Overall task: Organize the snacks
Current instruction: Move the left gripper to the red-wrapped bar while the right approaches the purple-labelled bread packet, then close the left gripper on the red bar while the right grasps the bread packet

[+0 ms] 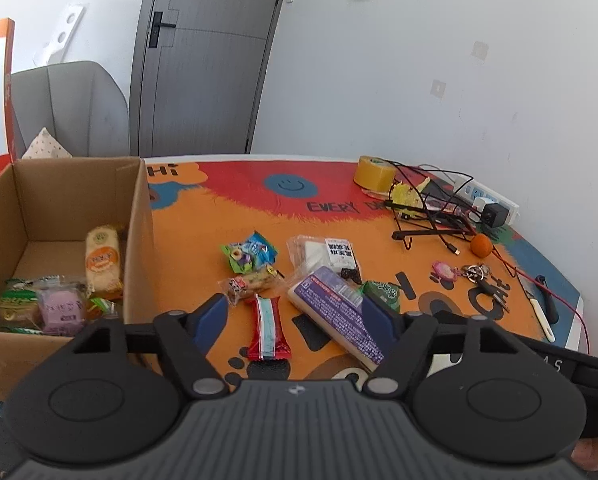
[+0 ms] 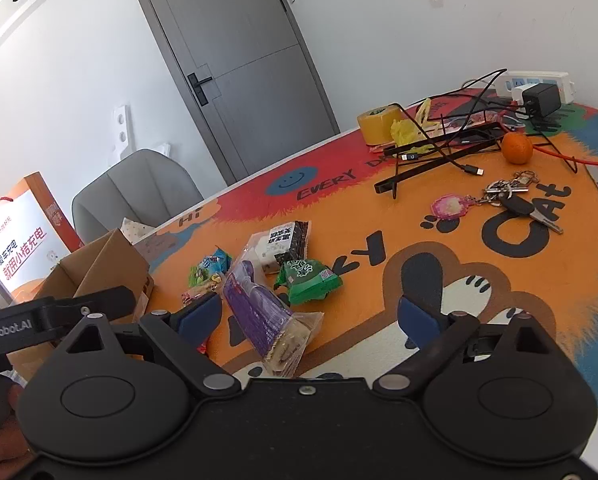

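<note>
Loose snacks lie in a cluster on the orange cat-print mat [image 1: 203, 216], to the right of the cardboard box [image 1: 137, 216]. Nearest the tools is the long purple packet [image 1: 337, 312], which runs diagonally from 11 o'clock to 5 o'clock in the left wrist view. Just left of it lies the red-and-white bar [image 1: 268, 330]. At 12 o'clock from that bar are a small clear-wrapped bar [image 1: 251, 283] and a blue-green candy bag [image 1: 249, 256]. A white packet with a black label [image 1: 325, 256] sits at 12 o'clock from the purple packet, and a green packet [image 1: 383, 292] lies beside it at 2 o'clock.

The box already holds several snacks, among them an orange-labelled roll [image 1: 103, 264] and a mauve packet [image 1: 61, 310].

The left gripper [image 1: 295, 314] has its jaws apart. The red-and-white bar and the purple packet's near half lie in the gap, and neither pad presses on them. The right gripper [image 2: 309, 316] is likewise spread wide, the purple packet's near end [image 2: 275, 340] lying between its fingers, untouched.

Step in hand, as judged: approach to the next pick, with part of the sorting done. The next move calls for settling one gripper on a single item. Its pads must straddle that item's narrow width before closing, and a lift toward the box at 9 o'clock follows.

Well apart, at 1 to 3 o'clock, lie a tape roll [image 1: 375, 174], cables [image 1: 431, 200], an orange [image 1: 481, 245] and keys [image 1: 477, 274], none of them snacks.
</note>
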Motion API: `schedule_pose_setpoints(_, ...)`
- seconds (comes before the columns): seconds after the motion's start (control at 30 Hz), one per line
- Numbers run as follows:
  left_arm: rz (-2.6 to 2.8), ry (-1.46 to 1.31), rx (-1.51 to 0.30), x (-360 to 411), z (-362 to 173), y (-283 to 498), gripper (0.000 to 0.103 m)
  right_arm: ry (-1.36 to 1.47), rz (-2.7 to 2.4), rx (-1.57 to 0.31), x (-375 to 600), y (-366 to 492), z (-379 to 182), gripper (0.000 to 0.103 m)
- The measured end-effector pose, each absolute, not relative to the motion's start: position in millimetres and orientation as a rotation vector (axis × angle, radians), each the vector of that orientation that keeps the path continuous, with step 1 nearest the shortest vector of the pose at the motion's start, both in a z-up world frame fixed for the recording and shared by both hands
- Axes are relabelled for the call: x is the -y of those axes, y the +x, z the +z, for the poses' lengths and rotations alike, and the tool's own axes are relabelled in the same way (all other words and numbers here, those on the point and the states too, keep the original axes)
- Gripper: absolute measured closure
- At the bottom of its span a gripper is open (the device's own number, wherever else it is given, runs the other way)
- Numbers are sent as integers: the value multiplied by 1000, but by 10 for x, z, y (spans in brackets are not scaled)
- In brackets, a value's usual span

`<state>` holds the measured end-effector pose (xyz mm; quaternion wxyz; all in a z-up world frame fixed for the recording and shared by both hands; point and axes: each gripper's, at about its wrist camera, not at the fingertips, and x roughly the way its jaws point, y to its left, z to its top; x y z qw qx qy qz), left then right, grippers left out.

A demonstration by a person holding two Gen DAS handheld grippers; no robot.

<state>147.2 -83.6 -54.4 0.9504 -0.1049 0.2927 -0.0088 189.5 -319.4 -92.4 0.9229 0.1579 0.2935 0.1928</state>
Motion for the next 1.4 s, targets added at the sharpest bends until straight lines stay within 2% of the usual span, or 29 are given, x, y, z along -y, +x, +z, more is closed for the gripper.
schedule_pose_setpoints(0.13,-9,-218,-619,851,-646,1562,37,321,409,-613,3158,1964,-987,13)
schedule_pose_setpoints(0.8,67,-230,-697,851,-1026,1917,43,327,473,-675,2919,2312,-1219,24)
schedule_pose_setpoints(0.87,74,-226,-702,856,-1045,1934,43,324,483,-685,2895,2324,-1241,30)
schedule_pose_setpoints(0.93,76,-228,-707,858,-1066,1954,43,329,495,-692,2896,2327,-1267,48)
schedule_pose_setpoints(1.07,85,-226,-718,864,-1105,1985,45,351,529,-691,2941,2287,-1271,63)
schedule_pose_setpoints(1.17,91,-221,-721,870,-1135,1995,51,359,540,-690,2983,2239,-1263,68)
schedule_pose_setpoints(1.27,93,-221,-719,869,-1140,1993,69,356,542,-691,3010,2187,-1241,71)
schedule_pose_setpoints(1.3,92,-220,-720,868,-1144,1993,79,353,544,-693,3012,2174,-1230,71)
schedule_pose_setpoints(1.4,79,-225,-718,866,-1142,1968,83,332,548,-696,2989,2131,-1181,72)
